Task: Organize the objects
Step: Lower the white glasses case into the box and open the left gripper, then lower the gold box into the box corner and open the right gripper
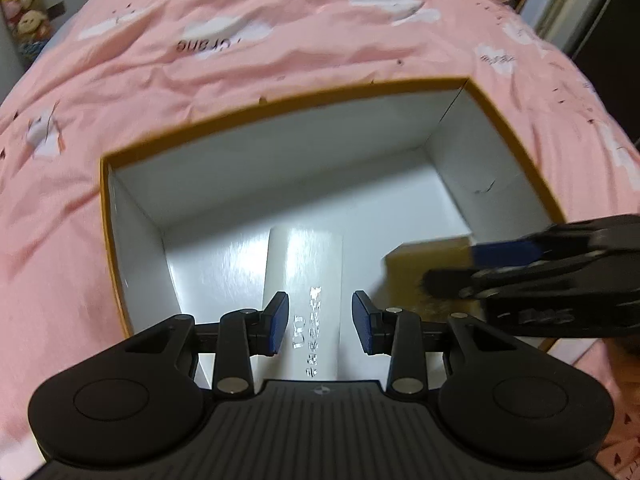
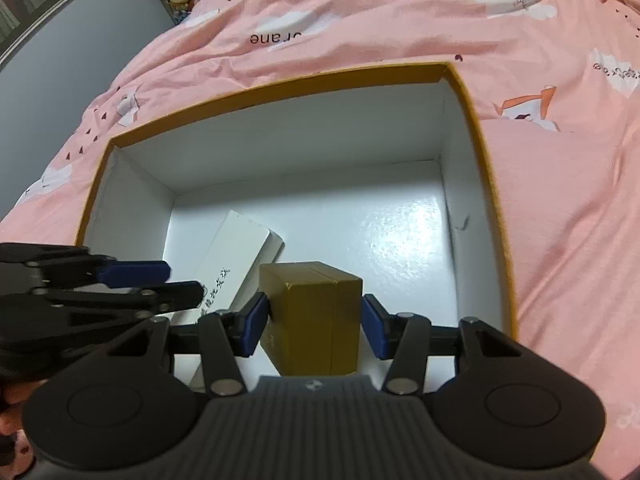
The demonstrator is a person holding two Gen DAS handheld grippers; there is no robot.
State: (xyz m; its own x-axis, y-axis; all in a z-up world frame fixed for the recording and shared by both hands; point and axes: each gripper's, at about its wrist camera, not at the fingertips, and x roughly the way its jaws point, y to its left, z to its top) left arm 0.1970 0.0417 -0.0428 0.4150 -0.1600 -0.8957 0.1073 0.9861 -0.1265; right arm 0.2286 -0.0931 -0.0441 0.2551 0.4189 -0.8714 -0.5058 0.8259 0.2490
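Right wrist view: we have the right gripper (image 2: 316,326) clamped on the small brown cardboard box (image 2: 316,316) at frame centre, low inside the large orange-rimmed white-lined storage box (image 2: 472,128) on the pink printed bedsheet (image 2: 560,200). The flat white carton with dark lettering (image 2: 240,256) already lies on the floor, lower left. Our left gripper (image 1: 320,328) hangs over it, jaws apart, touching nothing. Left to do, we judge: release the brown box. No other loose items visible.

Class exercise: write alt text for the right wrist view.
The right gripper grips a small brown box inside an orange-rimmed storage box on a pink bedspread; a white carton lies beside it.
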